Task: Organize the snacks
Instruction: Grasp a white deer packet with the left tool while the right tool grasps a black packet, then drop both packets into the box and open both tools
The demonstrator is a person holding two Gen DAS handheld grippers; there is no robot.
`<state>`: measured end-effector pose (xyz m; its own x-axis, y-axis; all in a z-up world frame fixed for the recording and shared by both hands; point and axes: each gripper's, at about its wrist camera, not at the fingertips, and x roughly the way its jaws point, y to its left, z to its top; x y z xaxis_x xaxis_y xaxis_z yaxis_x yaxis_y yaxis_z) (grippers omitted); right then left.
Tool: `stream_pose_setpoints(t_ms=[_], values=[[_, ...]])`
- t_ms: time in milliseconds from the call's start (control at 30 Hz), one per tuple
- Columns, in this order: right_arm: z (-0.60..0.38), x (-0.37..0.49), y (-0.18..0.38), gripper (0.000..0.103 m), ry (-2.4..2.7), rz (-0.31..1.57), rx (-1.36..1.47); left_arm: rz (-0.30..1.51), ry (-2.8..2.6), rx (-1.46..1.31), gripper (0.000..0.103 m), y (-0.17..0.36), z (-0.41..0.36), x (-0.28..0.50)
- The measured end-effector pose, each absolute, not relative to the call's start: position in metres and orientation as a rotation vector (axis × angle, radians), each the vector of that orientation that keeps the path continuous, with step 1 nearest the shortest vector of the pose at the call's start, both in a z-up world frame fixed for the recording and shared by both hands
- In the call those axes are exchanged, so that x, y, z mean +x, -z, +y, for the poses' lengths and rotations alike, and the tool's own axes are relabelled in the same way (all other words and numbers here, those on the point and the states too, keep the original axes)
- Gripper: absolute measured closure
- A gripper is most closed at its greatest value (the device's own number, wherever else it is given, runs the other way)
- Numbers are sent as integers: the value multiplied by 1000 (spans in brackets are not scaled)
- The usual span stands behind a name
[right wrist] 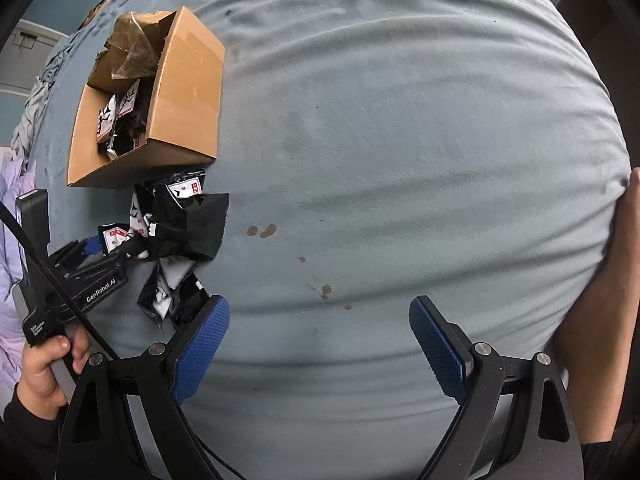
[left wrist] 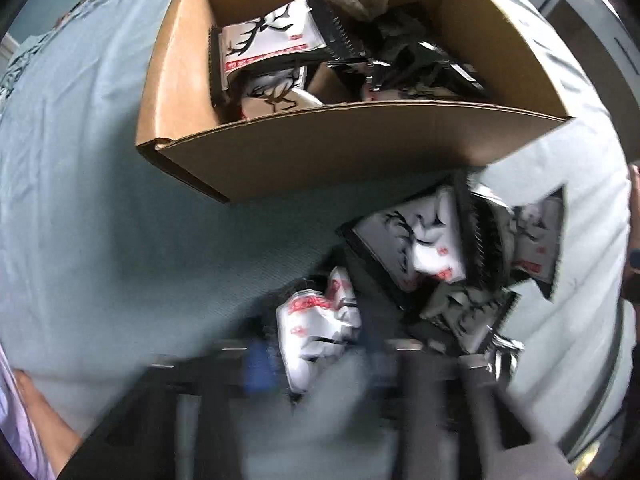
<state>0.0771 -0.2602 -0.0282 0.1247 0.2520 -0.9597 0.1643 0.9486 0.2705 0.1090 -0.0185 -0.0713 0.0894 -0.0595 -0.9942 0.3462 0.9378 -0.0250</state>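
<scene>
A brown cardboard box (left wrist: 320, 148) holds several black-and-white snack packets (left wrist: 268, 36); it also shows in the right wrist view (right wrist: 184, 92). A pile of the same packets (right wrist: 184, 220) lies on the bed just in front of the box. My left gripper (left wrist: 320, 360) is low over this pile, blurred, its jaws around a white packet (left wrist: 316, 328); I cannot tell its grip. In the right wrist view the left gripper (right wrist: 120, 248) reaches into the pile. My right gripper (right wrist: 320, 320) is open and empty over bare sheet.
A pale blue-grey bedsheet (right wrist: 400, 140) covers the bed, with a few small brown stains (right wrist: 262, 231). A crumpled clear bag (right wrist: 128, 48) sits at the box's far end. A bare forearm (right wrist: 592, 320) lies at the right edge. Lilac cloth (right wrist: 8, 240) is at the left.
</scene>
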Motion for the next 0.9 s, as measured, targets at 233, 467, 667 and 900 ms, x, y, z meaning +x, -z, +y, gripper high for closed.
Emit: stream_pose_setpoints(t_ms=[233,467,667,900], values=[[-240,79,25,12,-62,1433,300,1377,280,171,77,33,21,103],[-205,89,23,12,-121,1374,329,1237,185,131,77,-17,57,109],[-160,123,42,12,-137,1396,201,1165,170,35,77,-42,63,115],[-163,130,61,73,-198,1398,250,1096,174,-1,77,-45,41,141]])
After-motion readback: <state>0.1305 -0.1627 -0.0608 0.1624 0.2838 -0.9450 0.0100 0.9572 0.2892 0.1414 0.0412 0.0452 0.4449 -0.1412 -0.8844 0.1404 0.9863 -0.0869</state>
